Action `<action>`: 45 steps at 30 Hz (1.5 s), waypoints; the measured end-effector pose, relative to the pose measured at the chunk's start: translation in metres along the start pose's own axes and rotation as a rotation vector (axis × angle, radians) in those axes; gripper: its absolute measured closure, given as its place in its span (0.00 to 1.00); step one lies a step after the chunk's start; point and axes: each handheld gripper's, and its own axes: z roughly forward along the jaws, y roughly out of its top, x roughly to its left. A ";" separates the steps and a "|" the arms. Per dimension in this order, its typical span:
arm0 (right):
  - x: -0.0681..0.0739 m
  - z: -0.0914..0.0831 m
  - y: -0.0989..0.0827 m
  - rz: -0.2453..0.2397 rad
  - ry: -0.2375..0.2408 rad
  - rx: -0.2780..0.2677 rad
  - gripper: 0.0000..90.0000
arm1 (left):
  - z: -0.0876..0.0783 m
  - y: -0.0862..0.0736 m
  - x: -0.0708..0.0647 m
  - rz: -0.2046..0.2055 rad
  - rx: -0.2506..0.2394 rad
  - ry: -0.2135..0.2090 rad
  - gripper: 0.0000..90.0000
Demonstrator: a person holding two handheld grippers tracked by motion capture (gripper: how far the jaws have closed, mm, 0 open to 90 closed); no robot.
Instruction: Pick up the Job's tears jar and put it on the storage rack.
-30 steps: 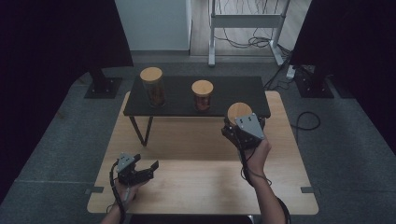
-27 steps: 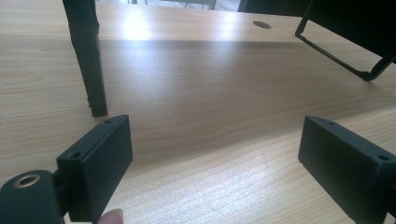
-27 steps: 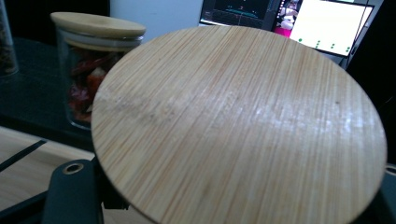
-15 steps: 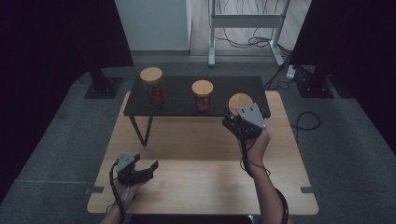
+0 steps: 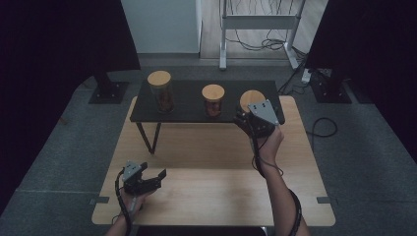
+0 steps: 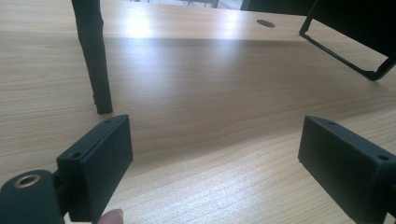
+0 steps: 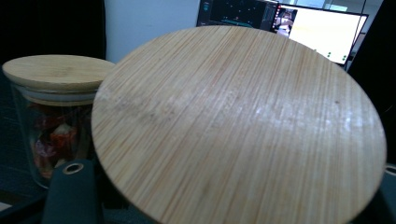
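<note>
High view first: I see my right gripper (image 5: 246, 114) raised at the right end of the black shelf (image 5: 192, 101), its jaws closed around a jar with a round bamboo lid (image 5: 251, 100); the grey plate on the gripper and the hand cover the jar body, so I cannot make out what is inside it or whether its base touches the shelf. Two more lidded glass jars stand on the shelf, a taller jar (image 5: 160, 91) at the left end and a shorter jar (image 5: 213, 100) in the middle, just beside the held one, with dark contents I cannot identify from here. Through the right gripper view, the bamboo lid (image 7: 238, 126) fills most of the picture and hides both jaw tips, while the shorter jar (image 7: 53, 112) sits behind it at the left, showing reddish pieces through the glass. My left gripper (image 5: 147, 178) rests low over the near left part of the wooden table (image 5: 206, 187), well apart from the shelf. From the left gripper view, its jaws stand wide with nothing between them, bare tabletop (image 6: 210, 116) ahead, one black shelf leg (image 6: 95, 60) at the upper left, and a fingertip (image 6: 109, 217) cut off at the bottom edge.
</note>
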 end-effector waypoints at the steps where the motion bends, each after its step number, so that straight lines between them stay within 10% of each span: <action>1: 0.000 0.003 0.000 0.001 -0.001 0.003 0.27 | 0.000 0.000 0.000 0.000 0.000 0.000 0.11; 45: 0.004 0.052 -0.001 0.010 -0.062 0.082 0.27 | 0.000 0.000 0.003 -0.008 0.001 0.013 0.11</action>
